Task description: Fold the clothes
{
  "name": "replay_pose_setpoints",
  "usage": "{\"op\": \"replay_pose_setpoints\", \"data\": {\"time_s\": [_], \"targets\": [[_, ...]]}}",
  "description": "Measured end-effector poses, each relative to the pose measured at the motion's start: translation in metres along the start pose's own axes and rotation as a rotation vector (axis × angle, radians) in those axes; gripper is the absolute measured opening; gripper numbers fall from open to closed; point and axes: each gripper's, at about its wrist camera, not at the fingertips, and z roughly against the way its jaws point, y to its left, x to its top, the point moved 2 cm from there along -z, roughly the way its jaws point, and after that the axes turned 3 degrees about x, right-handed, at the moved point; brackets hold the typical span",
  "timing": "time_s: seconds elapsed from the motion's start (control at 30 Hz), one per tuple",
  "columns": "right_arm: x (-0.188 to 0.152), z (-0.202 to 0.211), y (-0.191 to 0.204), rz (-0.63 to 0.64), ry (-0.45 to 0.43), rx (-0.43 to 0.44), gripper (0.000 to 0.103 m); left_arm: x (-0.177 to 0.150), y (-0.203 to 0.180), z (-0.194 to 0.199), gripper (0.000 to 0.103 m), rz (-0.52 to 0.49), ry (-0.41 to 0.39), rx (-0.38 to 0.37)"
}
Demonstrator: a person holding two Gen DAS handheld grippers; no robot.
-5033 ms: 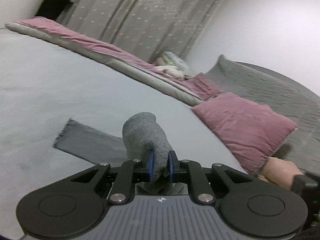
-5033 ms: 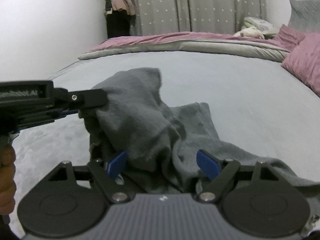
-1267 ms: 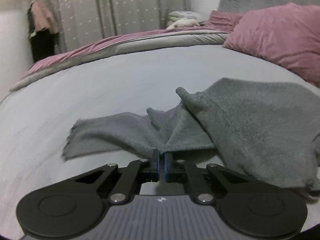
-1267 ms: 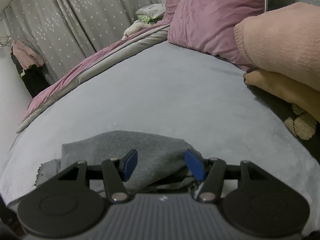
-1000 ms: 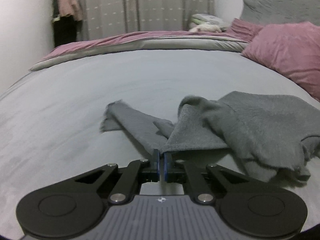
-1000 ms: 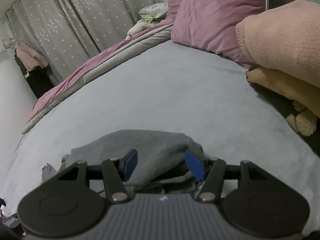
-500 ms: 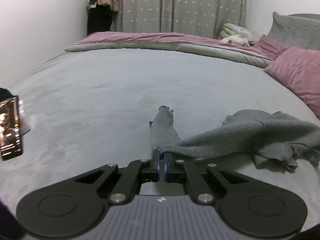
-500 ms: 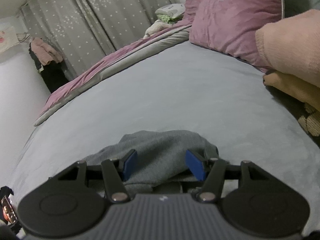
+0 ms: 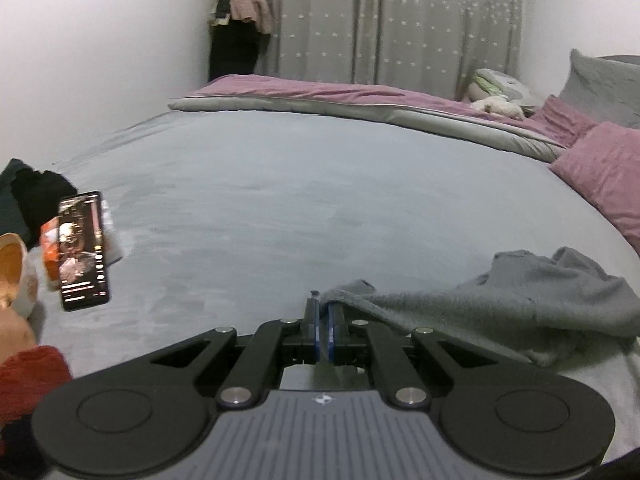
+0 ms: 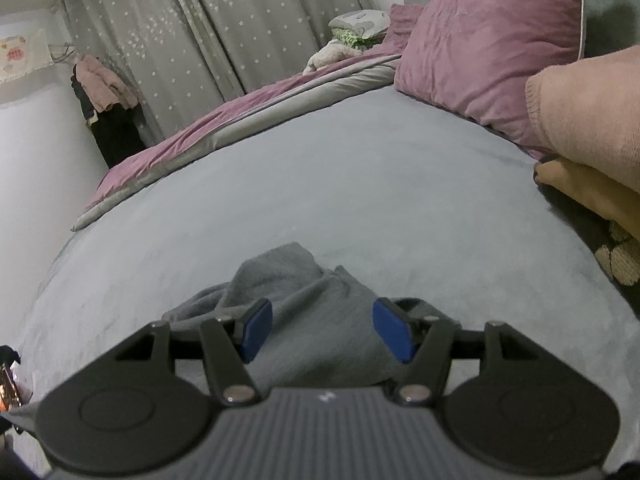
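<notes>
Left gripper (image 9: 323, 314): blue pads pressed together; a thin edge of the grey garment (image 9: 500, 300) appeared pinched between them, though the contact point was too small to confirm. From the pads the garment ran out toward 3 o'clock and lay in a rumpled heap on the bed (image 9: 280, 200).

Right gripper (image 10: 326, 334): fingers spread wide, nothing between them; the grey garment (image 10: 308, 312) lay bunched under and between the pads, peaking at 12 o'clock.

Surroundings, left view: a lit phone (image 9: 82, 250) lay flat on the bed at 9 o'clock, beside an orange-and-white item; dark clothing sat beyond it at 10 o'clock. A pink pillow (image 9: 604, 176) lay at 2 o'clock.

Right view: a pink pillow (image 10: 488, 40) at 1 o'clock; a peach knit piece (image 10: 592, 104) atop a tan one at 3 o'clock.

Surface: smooth grey cover, pink-and-grey duvet (image 9: 360, 100) folded along the far edge. Room: white walls, grey star-dotted curtains (image 9: 400, 20), clothes hanging in the corner.
</notes>
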Motion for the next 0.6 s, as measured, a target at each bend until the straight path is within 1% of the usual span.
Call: {"op": "replay_pose_setpoints", "data": {"time_s": [0.13,0.2,0.27,0.37,0.6], "targets": [[-0.004,0.001,0.002,0.026,0.019,0.005,0.061,0.002,0.013,-0.006,0.003,0.017,-0.007,0.075],[-0.007,0.002,0.004,0.039,0.029,0.01,0.064,0.001,0.02,-0.011,0.004,0.024,0.004,0.105],[-0.01,0.002,0.006,0.052,0.041,0.018,0.065,-0.001,0.027,-0.017,0.004,0.045,0.026,0.105],[-0.015,0.001,0.011,0.078,0.069,0.034,0.07,-0.004,0.028,-0.028,0.004,0.058,0.048,0.092],[-0.028,-0.001,0.028,0.151,0.145,0.086,0.072,-0.01,0.014,-0.043,0.007,0.002,0.089,0.074]]}}
